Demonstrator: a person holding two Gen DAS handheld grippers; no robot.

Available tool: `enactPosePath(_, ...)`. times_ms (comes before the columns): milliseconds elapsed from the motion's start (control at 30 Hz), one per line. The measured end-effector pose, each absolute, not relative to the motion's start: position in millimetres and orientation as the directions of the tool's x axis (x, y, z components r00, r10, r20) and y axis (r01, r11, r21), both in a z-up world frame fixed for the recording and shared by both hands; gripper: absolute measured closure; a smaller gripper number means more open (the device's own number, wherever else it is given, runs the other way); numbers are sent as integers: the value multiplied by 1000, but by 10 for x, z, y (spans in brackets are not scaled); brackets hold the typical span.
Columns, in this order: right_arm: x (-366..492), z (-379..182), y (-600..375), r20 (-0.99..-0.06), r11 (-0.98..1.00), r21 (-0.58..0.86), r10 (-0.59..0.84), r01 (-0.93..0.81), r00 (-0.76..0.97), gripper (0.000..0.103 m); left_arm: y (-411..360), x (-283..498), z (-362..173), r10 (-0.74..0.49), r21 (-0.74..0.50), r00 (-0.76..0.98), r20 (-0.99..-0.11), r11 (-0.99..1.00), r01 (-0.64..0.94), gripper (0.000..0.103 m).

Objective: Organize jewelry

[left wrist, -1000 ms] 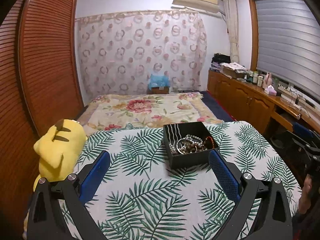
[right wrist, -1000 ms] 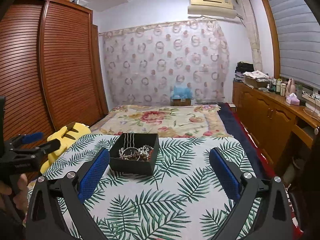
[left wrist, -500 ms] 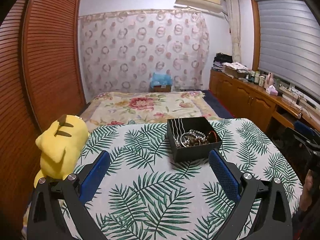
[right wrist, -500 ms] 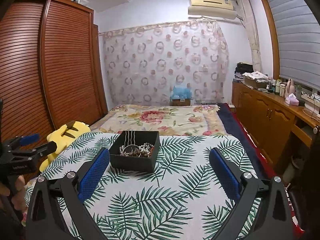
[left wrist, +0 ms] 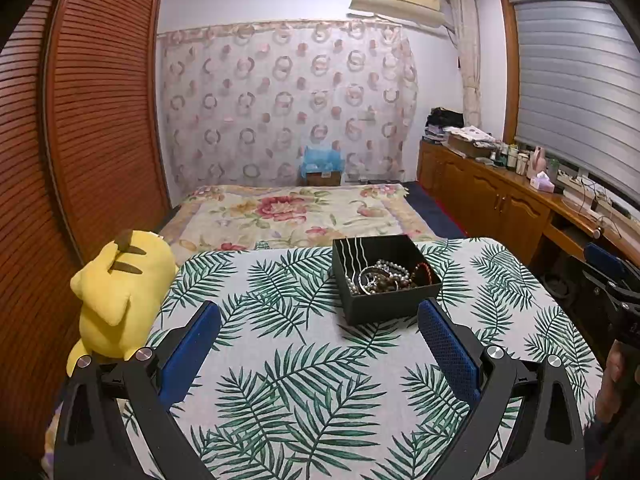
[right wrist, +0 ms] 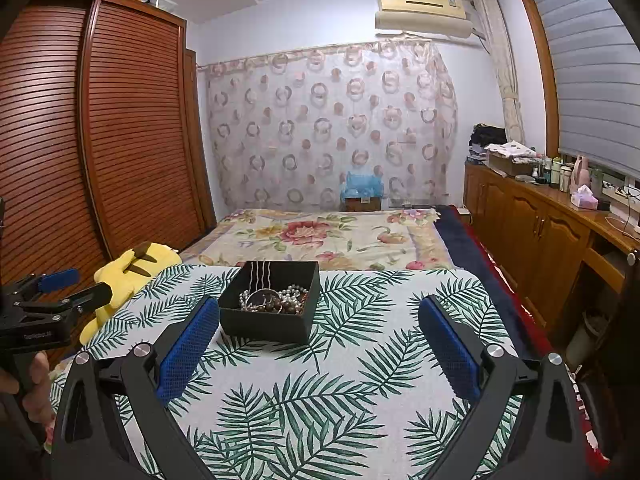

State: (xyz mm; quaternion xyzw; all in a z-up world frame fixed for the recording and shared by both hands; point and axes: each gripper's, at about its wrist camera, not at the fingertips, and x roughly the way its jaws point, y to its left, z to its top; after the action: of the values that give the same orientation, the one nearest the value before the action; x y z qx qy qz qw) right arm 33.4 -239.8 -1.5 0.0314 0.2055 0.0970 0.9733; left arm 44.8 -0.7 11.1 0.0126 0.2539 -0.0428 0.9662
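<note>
Inside black box (left wrist: 390,302), tangled, indistinct jewelry (left wrist: 384,276)

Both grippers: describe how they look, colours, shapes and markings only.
The left gripper and right gripper match: matte black angular frames, silver round bolts at the finger joints, and long blue pads with a fine dotted grip texture. Seen from the right wrist view, the left one's body carries small pale lettering, too blurred to read. No cables or sleeves show.

— How was the light on your feeds?
— Dim and cool, I saw soft shadows only. The wardrobe (left wrist: 100,120) bowed at the fisheye edge, corners went black, and the far curtain (right wrist: 328,128) looked slightly soft
</note>
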Motion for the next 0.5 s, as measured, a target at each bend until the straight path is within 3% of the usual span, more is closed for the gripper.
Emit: enactPosePath(500,332,-18,-2399,-394,979,99,203,-178,897,3,-12,443,99,-75,4,869,-490,996,88,8)
